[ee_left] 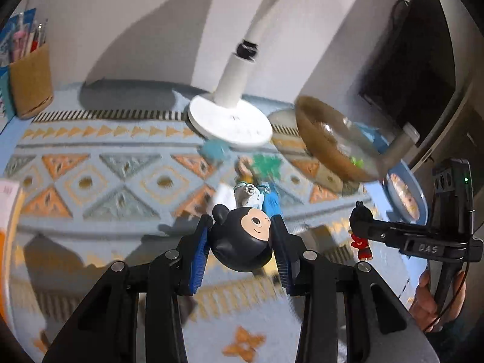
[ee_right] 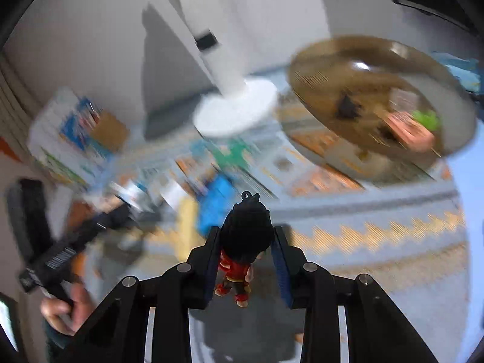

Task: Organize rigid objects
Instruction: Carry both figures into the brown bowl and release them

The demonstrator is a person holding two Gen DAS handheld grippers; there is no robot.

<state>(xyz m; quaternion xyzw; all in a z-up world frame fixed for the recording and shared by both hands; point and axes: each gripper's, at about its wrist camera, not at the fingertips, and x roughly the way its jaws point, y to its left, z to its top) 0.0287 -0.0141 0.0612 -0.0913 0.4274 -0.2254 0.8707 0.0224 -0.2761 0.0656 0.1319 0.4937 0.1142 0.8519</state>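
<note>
The left claw (ee_left: 242, 236) is closed on a round black mouse-head toy (ee_left: 242, 239), its blue pads pressing the toy's sides, and the toy hangs clear above the patterned cloth (ee_left: 99, 181) on the bench. The right claw (ee_right: 246, 242) is likewise clamped on a small figure with black hair and a red outfit (ee_right: 242, 251), gripped at the head with the legs dangling toward the camera. In the left wrist view that claw and its figure sit to the right, near but apart.

Ahead of both claws and to the right stands a wooden bowl (ee_right: 317, 69) that already contains several small items; a white lamp base (ee_left: 230, 121) is ahead, nearer centre. More loose pieces lie just beyond the left claw, too blurred to name.

This looks like the carrying step: both toys lifted, not yet deposited. The next move probably calls for bringing each claw over the bowl's rim and opening there.
</note>
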